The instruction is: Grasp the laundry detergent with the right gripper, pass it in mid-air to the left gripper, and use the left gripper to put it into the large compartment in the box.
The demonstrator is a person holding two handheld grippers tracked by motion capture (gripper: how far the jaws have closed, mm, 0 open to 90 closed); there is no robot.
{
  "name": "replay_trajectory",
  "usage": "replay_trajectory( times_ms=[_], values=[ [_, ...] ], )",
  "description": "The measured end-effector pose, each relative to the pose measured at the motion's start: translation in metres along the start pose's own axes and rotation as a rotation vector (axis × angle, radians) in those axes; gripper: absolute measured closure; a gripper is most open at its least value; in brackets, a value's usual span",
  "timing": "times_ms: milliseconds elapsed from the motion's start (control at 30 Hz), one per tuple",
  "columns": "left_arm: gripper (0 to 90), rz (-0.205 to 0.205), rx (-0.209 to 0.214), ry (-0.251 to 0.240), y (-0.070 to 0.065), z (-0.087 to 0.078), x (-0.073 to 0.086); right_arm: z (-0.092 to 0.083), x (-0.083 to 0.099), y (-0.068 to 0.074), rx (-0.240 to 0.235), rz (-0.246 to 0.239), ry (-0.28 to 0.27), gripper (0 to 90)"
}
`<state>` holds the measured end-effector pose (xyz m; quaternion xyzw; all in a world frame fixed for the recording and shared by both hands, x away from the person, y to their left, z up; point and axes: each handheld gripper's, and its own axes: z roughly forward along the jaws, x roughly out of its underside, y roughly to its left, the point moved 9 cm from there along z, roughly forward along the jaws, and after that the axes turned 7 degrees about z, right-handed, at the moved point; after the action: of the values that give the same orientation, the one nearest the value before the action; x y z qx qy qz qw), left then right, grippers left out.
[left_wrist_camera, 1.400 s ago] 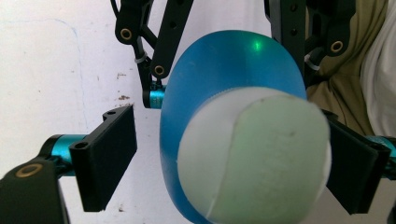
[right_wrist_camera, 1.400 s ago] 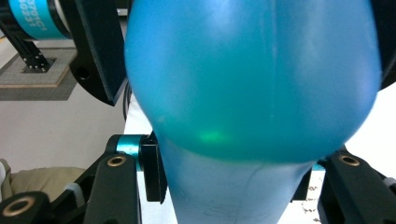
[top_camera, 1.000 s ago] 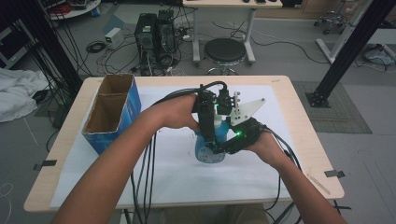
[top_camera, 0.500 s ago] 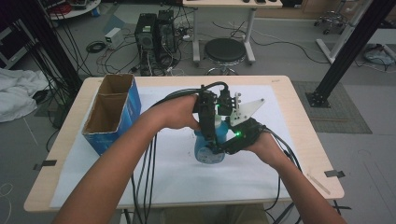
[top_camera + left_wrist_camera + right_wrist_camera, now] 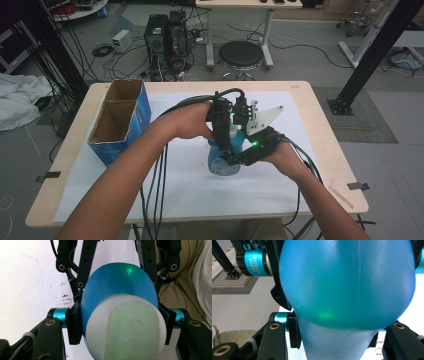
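While the cardboard box (image 5: 120, 122) stands open-topped at the left of the bench (image 5: 320, 150), its blue sides resting on the white sheet (image 5: 195, 192) that covers most of the surface, the work itself sits at the middle. Moving right from the box, the person's left forearm crosses the sheet and ends at the left tool (image 5: 223, 134), which points down over a blue bottle (image 5: 223, 161) standing on the sheet. Black cables run from the tools back toward the person's edge of the bench.

Seen along the left tool (image 5: 120, 326), the bottle (image 5: 117, 292) has a white cap (image 5: 125, 327), and the two black pads sit against either side of the bottle just under that cap; the jaws have just been closing, and the pads now press on the bottle. Beyond it, the other tool's black links show, with the white sheet at the left (marked with a few small dark smudges).

Just right of the bottle in the high view, the right tool (image 5: 250, 150) comes in low from the side, a green light glowing on its body and a grey three-cornered plate (image 5: 265, 119) above it. Seen along the right tool (image 5: 334, 335), the bottle's (image 5: 347, 285) bulging body swells wide above a narrower part, and the pads clamp that narrower part from both sides, jaws drawn tight on it.
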<state>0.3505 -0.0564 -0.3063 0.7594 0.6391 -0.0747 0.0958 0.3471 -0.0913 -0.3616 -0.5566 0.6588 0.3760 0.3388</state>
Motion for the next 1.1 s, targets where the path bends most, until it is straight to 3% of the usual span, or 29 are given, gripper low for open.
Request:
replay_trajectory(
  times_ms=[433, 600, 700, 767, 933, 1100],
  values=[
    [38.2, 0.006, 0.003, -0.011, -0.003, -0.005, -0.001, -0.002, -0.001, 0.002, -0.013, -0.020, -0.009, 44.1],
    [38.2, -0.003, 0.003, -0.011, -0.004, -0.008, 0.001, -0.007, 0.000, 0.000, 0.004, -0.017, 0.011, 22.8],
    [38.1, -0.013, -0.003, -0.024, -0.003, -0.013, 0.003, -0.012, 0.004, -0.001, -0.001, -0.021, 0.029, 21.7],
    [38.1, -0.024, -0.005, -0.023, -0.002, -0.016, 0.006, -0.015, 0.008, -0.002, 0.007, -0.010, 0.036, 11.3],
    [38.1, -0.058, -0.030, -0.037, 0.002, -0.026, 0.015, -0.033, 0.016, -0.005, 0.007, 0.030, 0.026, 11.4],
    [38.1, -0.090, -0.046, -0.029, 0.007, -0.030, 0.025, -0.047, 0.018, -0.012, 0.057, 0.053, 0.015, 11.4]
  ],
)
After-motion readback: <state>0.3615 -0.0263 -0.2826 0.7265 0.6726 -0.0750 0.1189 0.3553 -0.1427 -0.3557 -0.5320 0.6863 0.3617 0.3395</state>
